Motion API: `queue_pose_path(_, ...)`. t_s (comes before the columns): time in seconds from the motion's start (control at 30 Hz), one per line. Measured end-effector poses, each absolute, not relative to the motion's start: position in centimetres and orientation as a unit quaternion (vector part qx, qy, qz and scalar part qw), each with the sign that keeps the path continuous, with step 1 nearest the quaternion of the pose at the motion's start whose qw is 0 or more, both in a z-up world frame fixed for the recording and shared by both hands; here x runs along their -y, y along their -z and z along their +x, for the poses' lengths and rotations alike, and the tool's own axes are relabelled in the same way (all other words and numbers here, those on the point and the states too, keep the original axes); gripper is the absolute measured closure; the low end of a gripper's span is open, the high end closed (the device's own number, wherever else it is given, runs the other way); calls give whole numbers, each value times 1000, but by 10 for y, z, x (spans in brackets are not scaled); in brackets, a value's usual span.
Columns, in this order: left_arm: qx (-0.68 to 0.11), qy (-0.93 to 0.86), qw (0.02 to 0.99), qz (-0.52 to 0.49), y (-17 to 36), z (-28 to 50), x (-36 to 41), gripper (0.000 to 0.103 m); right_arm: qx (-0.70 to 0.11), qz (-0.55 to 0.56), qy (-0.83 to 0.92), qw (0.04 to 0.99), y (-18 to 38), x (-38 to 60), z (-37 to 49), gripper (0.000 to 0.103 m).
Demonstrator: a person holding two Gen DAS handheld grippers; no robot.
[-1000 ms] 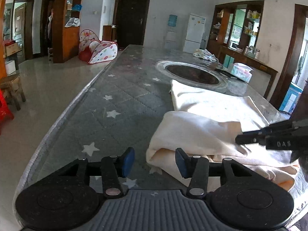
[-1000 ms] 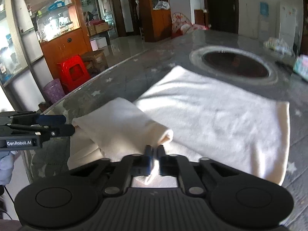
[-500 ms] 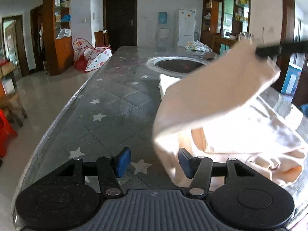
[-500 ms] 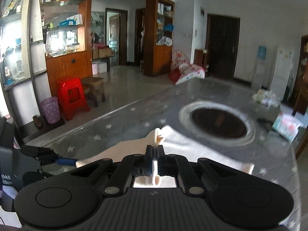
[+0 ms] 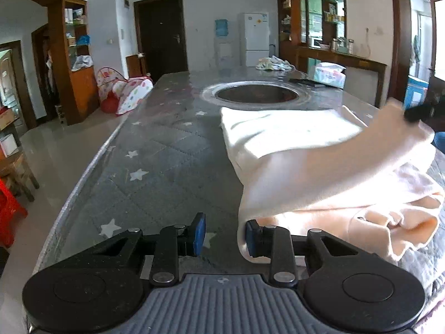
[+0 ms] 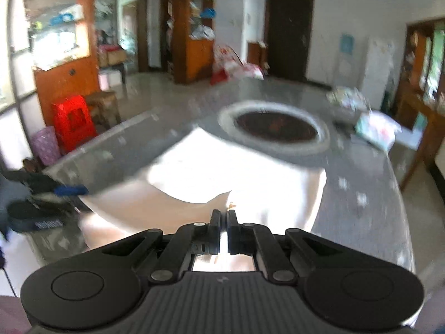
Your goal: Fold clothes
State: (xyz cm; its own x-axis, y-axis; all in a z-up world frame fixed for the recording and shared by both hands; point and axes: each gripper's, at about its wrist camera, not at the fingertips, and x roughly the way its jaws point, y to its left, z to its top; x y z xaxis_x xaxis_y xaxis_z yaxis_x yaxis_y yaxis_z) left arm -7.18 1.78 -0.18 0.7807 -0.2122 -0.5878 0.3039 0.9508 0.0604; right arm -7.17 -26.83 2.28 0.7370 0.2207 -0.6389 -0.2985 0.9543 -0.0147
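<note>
A cream garment (image 5: 319,167) lies on the star-patterned surface (image 5: 155,167), just in front of the round recess (image 5: 256,94). The left gripper (image 5: 225,236) has just been closing; its right pad touches the garment's near edge, nothing between. The right gripper (image 5: 422,111) lifts a fold.

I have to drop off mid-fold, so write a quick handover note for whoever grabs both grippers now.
Right gripper: shut on a lifted flap of the cream garment.
Left gripper: open but has just been closing; the garment's near edge lies against its right pad, not clamped.
Garment's far part lies flat on the star-patterned table, near the round recess.
Done: flap raised.
Left: lay it over, finish folding.
</note>
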Motion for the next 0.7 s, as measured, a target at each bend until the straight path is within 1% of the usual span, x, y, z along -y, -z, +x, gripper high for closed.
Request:
queue_pose_path(0.07, -303, 147, 938, 87, 2, -74, -17, 69, -359, -48, -134, 922, -5, 272, -69, 100)
queue_pose_path(0.1, -304, 152, 936, 90, 1, -75, -18, 63, -369, -47, -131, 919, 2, 273, -69, 99)
queue_pose_path(0.13, -305, 158, 935, 91, 0, -76, -20, 60, -378, -50, -130, 915, 8, 273, -68, 98)
queue_pose_path(0.23, -308, 176, 930, 90, -4, -79, -27, 59, -388, -52, -129, 911, 14, 276, -68, 98)
queue_pose_path(0.37, -303, 196, 929, 75, -20, -77, -38, 59, -366, -49, -131, 920, 1, 281, -70, 96)
queue_pose_path(0.43, -296, 203, 931, 67, -28, -69, -38, 61, -352, -48, -135, 925, -6, 281, -68, 96)
queue_pose_path(0.5, -288, 213, 932, 55, -34, -60, -32, 70, -347, -47, -142, 926, -5, 279, -62, 96)
queue_pose_path(0.53, -284, 221, 932, 50, -36, -55, -28, 71, -346, -47, -145, 926, -3, 277, -59, 95)
queue_pose_path(0.7, -279, 262, 923, 40, -36, -27, 2, 70, -353, -49, -160, 920, 11, 267, -48, 95)
